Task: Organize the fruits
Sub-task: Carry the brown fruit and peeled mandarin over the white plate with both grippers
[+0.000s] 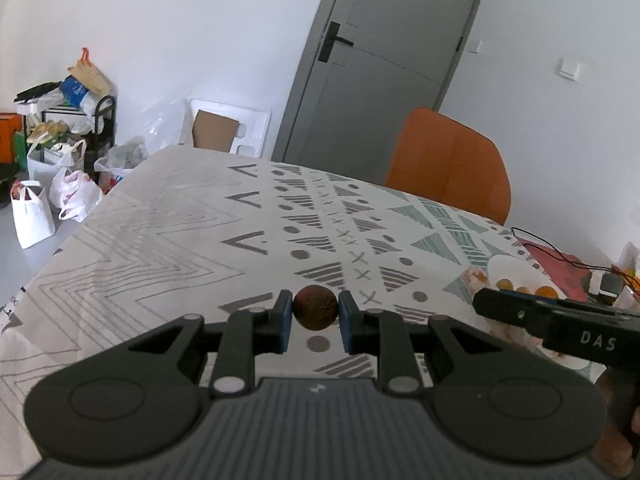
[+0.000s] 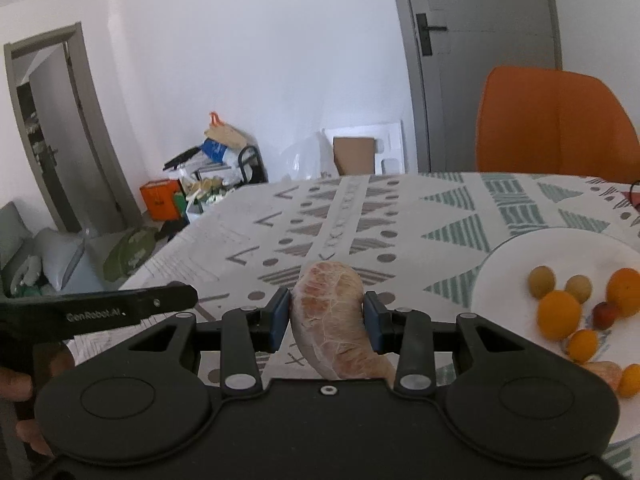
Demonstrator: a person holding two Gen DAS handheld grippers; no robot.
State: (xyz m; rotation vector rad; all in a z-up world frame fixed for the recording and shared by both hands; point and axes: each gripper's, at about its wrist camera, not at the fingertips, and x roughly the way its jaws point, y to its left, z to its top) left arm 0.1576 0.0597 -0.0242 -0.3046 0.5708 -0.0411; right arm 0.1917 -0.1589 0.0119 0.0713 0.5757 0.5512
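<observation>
Clamping dark round fruit (image 1: 315, 307), left hand-held gripper (image 1: 314, 314); right hand-held gripper (image 2: 326, 312) clamped on peeled citrus segment (image 2: 334, 320).

Matt black plastic gripper (image 1: 314, 316) bodies, blue rubbery pads (image 1: 285, 320). Rough, dull brown fruit (image 1: 315, 306). Pithy, fibrous peeled segment (image 2: 334, 320). Printed tablecloth (image 1: 160, 240), faint sheen. Glossy white plate (image 2: 516, 264). Smooth orange chair (image 2: 556, 120).

The right hand-held gripper (image 2: 326, 312) clamps a peeled citrus segment (image 2: 334, 320); white plate (image 2: 504, 264) of fruits just beside.
</observation>
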